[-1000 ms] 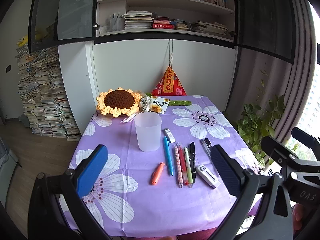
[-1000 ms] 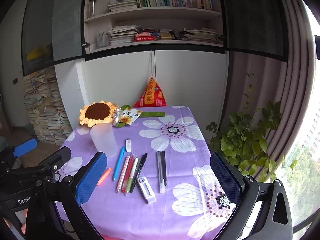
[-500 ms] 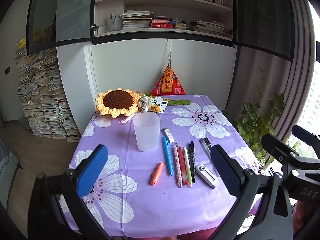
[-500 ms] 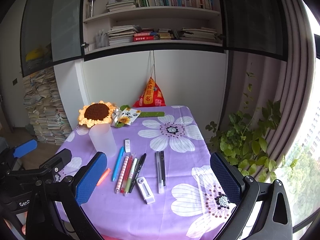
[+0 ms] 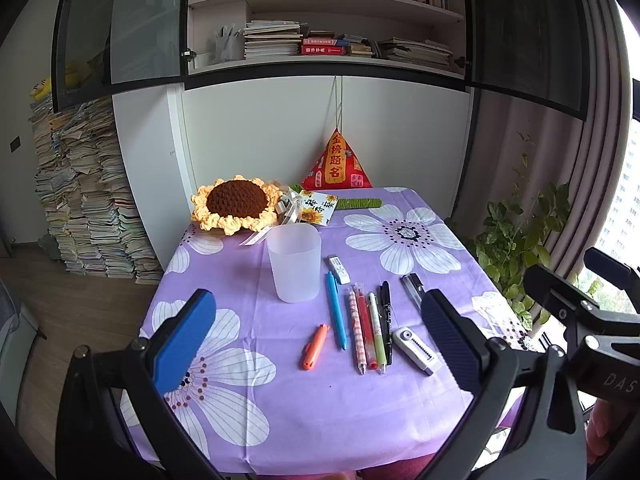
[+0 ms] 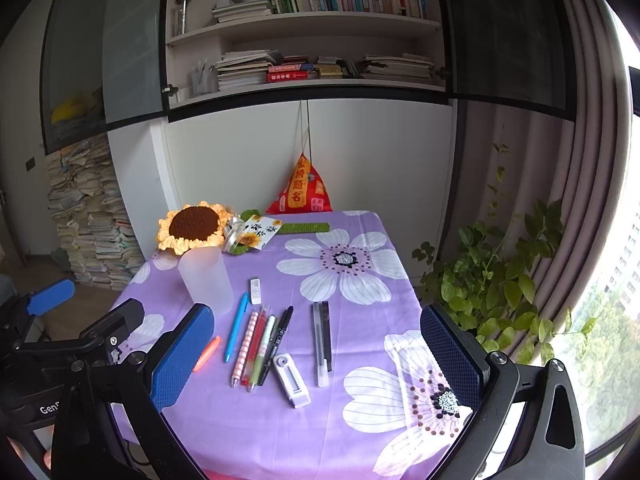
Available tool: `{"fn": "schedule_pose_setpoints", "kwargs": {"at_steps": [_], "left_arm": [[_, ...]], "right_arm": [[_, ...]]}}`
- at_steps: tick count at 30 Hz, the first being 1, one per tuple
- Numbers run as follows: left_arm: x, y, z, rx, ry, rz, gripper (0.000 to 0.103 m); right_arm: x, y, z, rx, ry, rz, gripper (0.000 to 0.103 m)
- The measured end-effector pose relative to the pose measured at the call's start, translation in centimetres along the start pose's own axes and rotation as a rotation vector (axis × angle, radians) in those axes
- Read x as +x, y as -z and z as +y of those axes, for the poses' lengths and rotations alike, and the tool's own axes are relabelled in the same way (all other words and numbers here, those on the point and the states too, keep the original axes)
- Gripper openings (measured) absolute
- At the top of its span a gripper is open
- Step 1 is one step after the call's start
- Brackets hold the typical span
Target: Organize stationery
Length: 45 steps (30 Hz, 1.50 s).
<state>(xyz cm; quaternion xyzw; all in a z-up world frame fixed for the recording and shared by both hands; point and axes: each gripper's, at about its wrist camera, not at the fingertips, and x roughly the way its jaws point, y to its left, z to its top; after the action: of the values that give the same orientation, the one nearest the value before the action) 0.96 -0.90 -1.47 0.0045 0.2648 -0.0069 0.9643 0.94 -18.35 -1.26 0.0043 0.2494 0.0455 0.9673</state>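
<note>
A frosted plastic cup [image 5: 294, 263] [image 6: 205, 279] stands upright on the purple flowered tablecloth [image 5: 340, 412] [image 6: 360, 280]. Right of it lie a white eraser [image 5: 338, 268], a blue pen [image 5: 335, 309] [image 6: 235, 326], an orange highlighter [image 5: 314, 346] [image 6: 207, 353], several more pens [image 5: 372, 328] [image 6: 262, 346], a white correction tape [image 5: 416, 351] [image 6: 293, 379] and two pens side by side [image 6: 322, 342]. My left gripper [image 5: 316, 340] is open and empty, held above the table's near edge. My right gripper [image 6: 316, 356] is open and empty, to the right of the left one.
A crocheted sunflower [image 5: 234, 204] [image 6: 194, 229], a card with a ribbon [image 5: 316, 210] and a red pyramid pouch [image 5: 337, 166] sit at the table's far edge by the wall. A potted plant [image 6: 492, 280] stands right of the table. Book stacks [image 5: 80, 208] stand on the floor at left.
Both grippers have shifted slightly, so the table sits a little differently in each view. Nothing on the table has moved. Both grippers stay open.
</note>
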Motion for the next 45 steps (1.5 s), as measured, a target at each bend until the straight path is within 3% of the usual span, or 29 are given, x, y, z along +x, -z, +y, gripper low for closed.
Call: {"fn": "schedule_pose_setpoints", "kwargs": {"at_steps": [27, 45], "left_arm": [[2.4, 0.6, 0.2, -0.004, 0.017, 0.064, 0.102], [6.4, 1.5, 1.6, -0.021, 0.013, 0.154, 0.099]], "right_arm": [[1.5, 1.2, -0.1, 0.003, -0.002, 0.035, 0.103], [5.8, 1.1, 0.5, -0.019, -0.018, 0.148, 0.103]]}}
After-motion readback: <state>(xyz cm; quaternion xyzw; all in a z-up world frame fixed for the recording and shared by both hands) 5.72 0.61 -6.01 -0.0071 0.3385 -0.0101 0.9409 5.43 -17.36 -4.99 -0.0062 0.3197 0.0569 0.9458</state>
